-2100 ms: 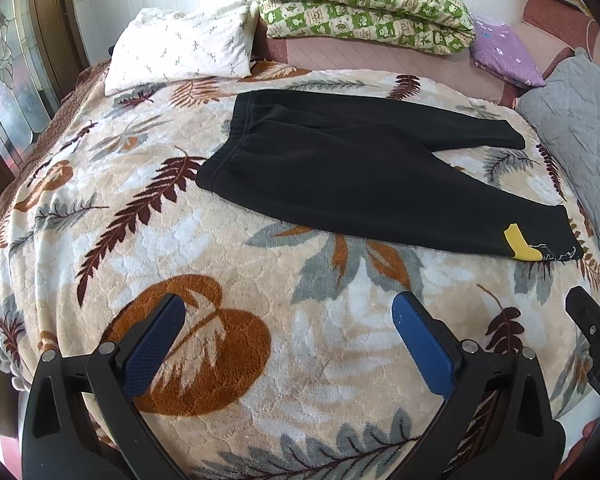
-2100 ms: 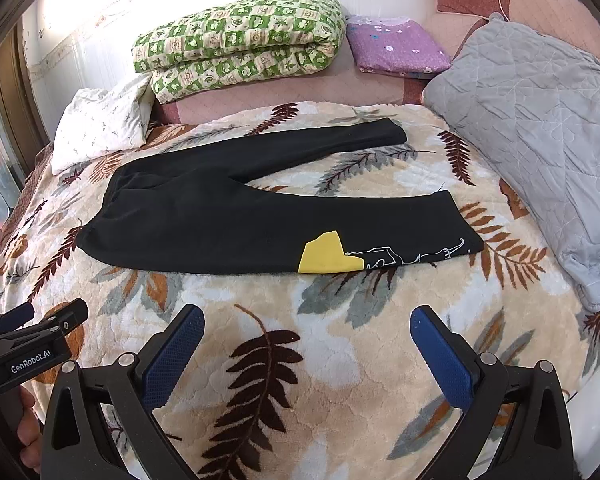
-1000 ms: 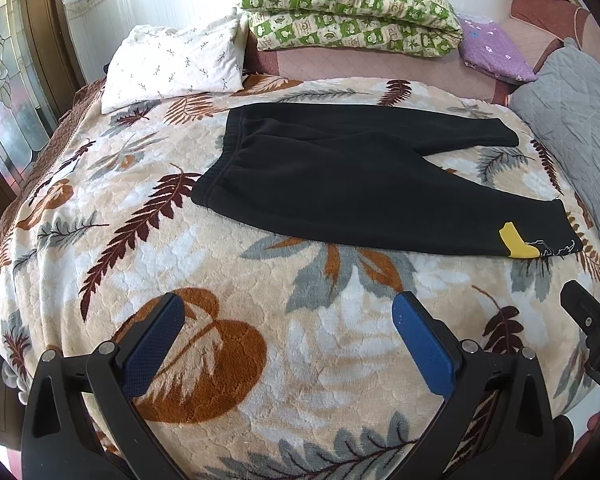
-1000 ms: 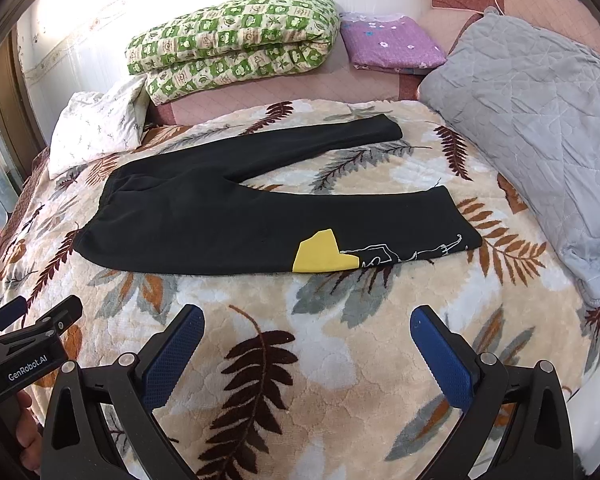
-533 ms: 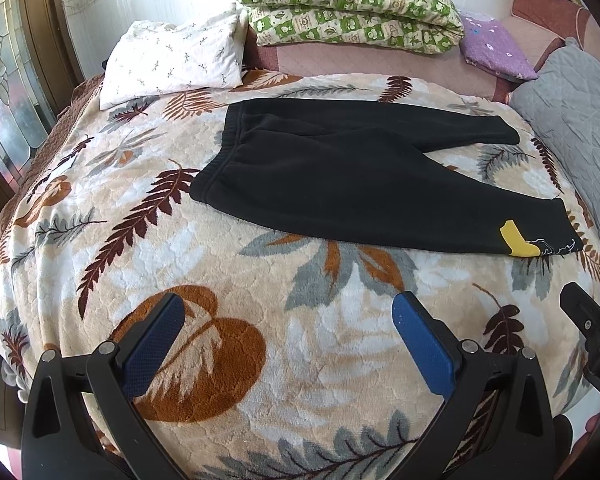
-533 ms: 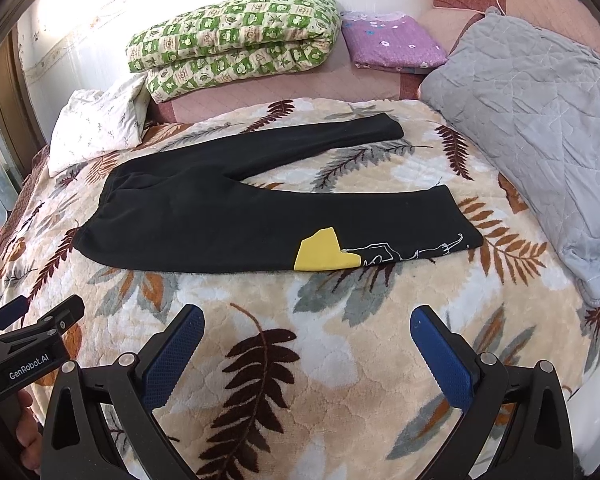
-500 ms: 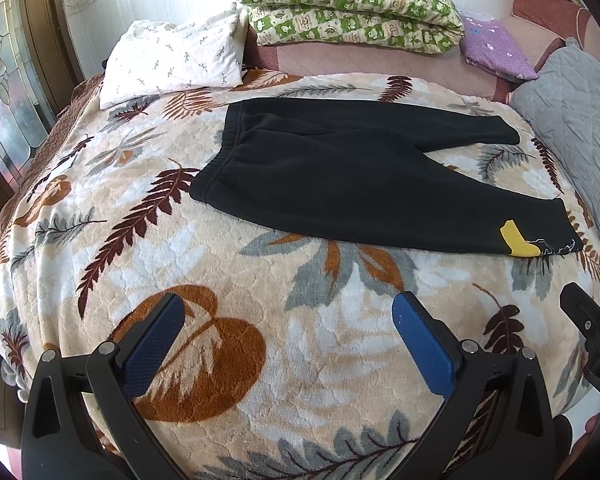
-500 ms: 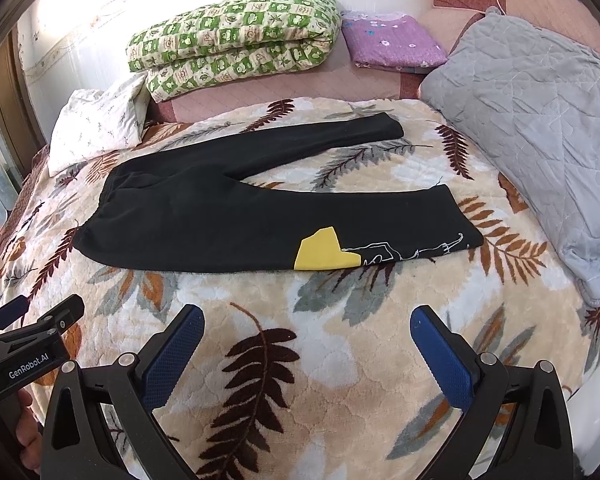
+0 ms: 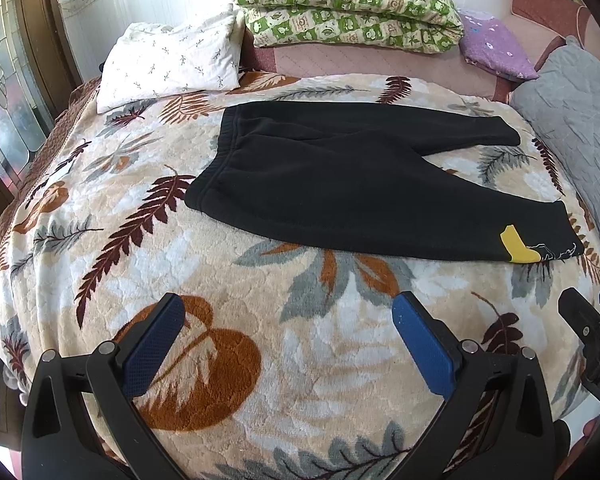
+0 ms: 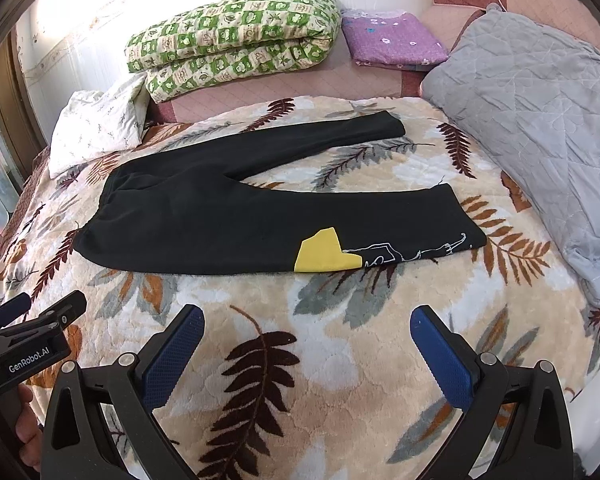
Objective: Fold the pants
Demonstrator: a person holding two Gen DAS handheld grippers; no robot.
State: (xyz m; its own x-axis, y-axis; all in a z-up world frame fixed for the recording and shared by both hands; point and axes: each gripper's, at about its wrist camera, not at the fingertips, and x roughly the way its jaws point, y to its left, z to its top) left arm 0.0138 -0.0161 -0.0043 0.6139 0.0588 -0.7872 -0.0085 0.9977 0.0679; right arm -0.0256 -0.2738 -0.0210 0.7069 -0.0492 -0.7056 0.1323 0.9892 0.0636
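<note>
Hovering short of the black pants (image 9: 352, 184), both the left tool (image 9: 288, 332) and right tool (image 10: 306, 334) are gaping apart, empty. Folding is not yet beginning; the next move is likely calling for gripping the near leg (image 10: 380, 236) beside the waistband (image 9: 212, 168)

**Access: near side open, far and right sides hemmed in**

Bare leaf-print blanket (image 9: 260, 280) separates both grippers from the black pants (image 9: 340, 184); nothing sits on that strip. Left gripper (image 9: 288, 332) and right gripper (image 10: 306, 344) both hover with jaws spread wide, apart from the cloth. Gray quilted cushion (image 10: 540, 140) crowds the right edge, near the cuffs. White pillow (image 9: 172, 64) sits beyond the waistband. Green checked quilt (image 10: 236, 40) and purple folded cloth (image 10: 392, 40) line the far side.
</note>
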